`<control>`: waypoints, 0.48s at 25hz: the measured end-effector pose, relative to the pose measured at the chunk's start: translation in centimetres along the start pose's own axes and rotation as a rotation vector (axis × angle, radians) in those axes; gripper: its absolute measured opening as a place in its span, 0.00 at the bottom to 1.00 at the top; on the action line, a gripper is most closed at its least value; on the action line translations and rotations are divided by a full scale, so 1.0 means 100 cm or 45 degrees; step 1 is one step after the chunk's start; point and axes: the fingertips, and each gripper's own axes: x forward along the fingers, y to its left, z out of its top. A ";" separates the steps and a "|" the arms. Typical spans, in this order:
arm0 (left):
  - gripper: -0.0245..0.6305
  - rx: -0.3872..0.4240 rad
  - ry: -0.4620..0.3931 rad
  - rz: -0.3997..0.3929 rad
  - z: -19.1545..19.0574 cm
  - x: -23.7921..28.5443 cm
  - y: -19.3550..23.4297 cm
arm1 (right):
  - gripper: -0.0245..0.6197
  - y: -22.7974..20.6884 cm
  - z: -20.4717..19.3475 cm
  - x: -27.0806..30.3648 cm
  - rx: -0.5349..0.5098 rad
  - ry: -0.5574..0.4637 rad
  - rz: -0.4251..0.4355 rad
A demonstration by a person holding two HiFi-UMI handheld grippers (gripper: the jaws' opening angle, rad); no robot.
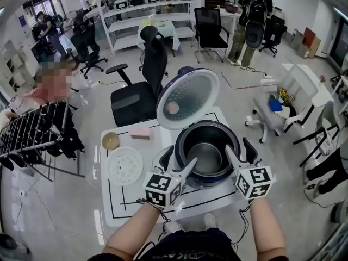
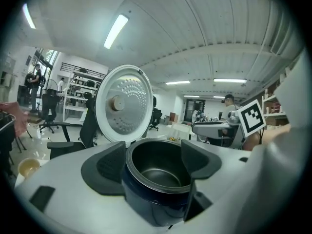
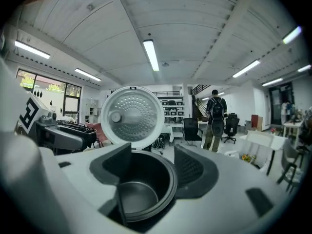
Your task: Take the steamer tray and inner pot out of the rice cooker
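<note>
White and perforated, the steamer tray (image 1: pixel 124 166) lies on the table (image 1: pixel 111 205) in the head view, beside the rice cooker (image 1: pixel 217 177) holding the inner pot (image 1: pixel 205 155). Left gripper view: the left gripper (image 2: pixel 153 147) is spread about the pot. Right gripper view: the right gripper (image 3: pixel 152 150) is spread astride its rim. Both likely must pinch, then lift level.

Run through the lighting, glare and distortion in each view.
Head view: strong fisheye bend, straight lines curve toward the edges; light is even, with a soft sheen on the base of the inner pot. Left gripper view: black round vignette, ceiling tube light blown out, the lid bright and metallic. Right gripper view: same vignette, glaring ceiling strip, the pot's inside in shadow.
</note>
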 end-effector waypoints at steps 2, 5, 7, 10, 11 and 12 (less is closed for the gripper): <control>0.57 -0.013 0.026 0.040 -0.008 0.004 0.001 | 0.44 -0.009 -0.012 0.006 0.066 0.039 0.027; 0.57 -0.041 0.053 0.108 -0.017 0.011 0.005 | 0.44 -0.018 -0.028 0.018 0.164 0.100 0.087; 0.56 -0.059 0.069 0.149 -0.023 0.016 0.007 | 0.44 -0.023 -0.039 0.024 0.199 0.134 0.118; 0.56 -0.076 0.096 0.208 -0.034 0.021 0.007 | 0.44 -0.029 -0.052 0.033 0.241 0.175 0.168; 0.56 -0.081 0.102 0.228 -0.036 0.023 0.007 | 0.44 -0.030 -0.055 0.036 0.254 0.186 0.184; 0.56 -0.086 0.108 0.247 -0.039 0.024 0.007 | 0.44 -0.031 -0.057 0.038 0.263 0.195 0.197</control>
